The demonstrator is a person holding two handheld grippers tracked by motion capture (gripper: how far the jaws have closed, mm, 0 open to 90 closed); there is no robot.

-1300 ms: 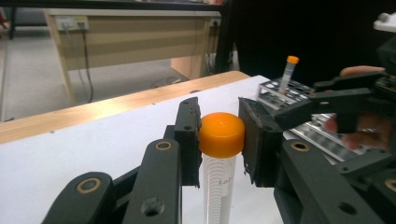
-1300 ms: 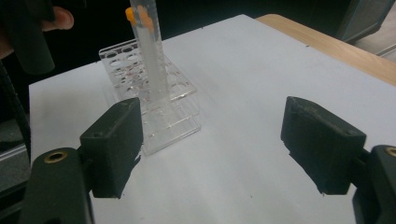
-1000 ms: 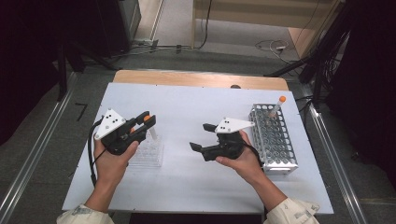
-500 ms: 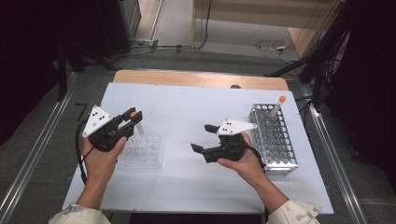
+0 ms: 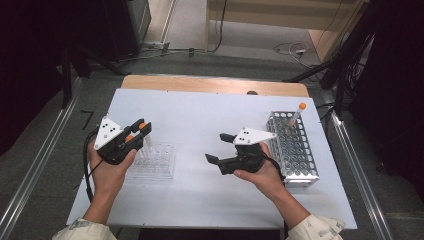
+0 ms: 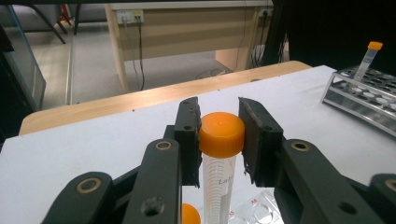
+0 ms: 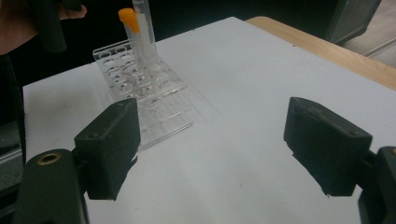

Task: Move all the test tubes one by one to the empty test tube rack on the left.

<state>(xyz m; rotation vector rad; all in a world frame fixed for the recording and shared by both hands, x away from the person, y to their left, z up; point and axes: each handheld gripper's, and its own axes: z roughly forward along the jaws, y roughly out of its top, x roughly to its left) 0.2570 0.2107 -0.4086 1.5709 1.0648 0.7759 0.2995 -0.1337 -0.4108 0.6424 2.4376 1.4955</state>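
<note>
My left gripper (image 5: 142, 131) is shut on the orange cap of a clear tube (image 5: 148, 145), which hangs upright with its lower end at the clear plastic rack (image 5: 156, 162). In the left gripper view the pads (image 6: 189, 130) press both sides of that cap (image 6: 222, 135), and a second orange cap (image 6: 189, 215) shows below. My right gripper (image 5: 220, 148) stands open over bare table, jaws wide apart (image 7: 217, 149), nothing between them. It faces the clear rack (image 7: 154, 100), where an orange-capped tube (image 7: 128, 23) stands beside the held tube (image 7: 145, 32).
A metal wire rack (image 5: 295, 150) sits at the table's right, just behind my right hand, with one orange-capped tube (image 5: 299, 112) in its far end. The white table (image 5: 200, 115) has a wooden strip along the far edge. Cables lie on the floor beyond.
My left gripper has shifted a little left and up with the tube, which now hangs upright over the clear rack. The right gripper has kept still and open.
</note>
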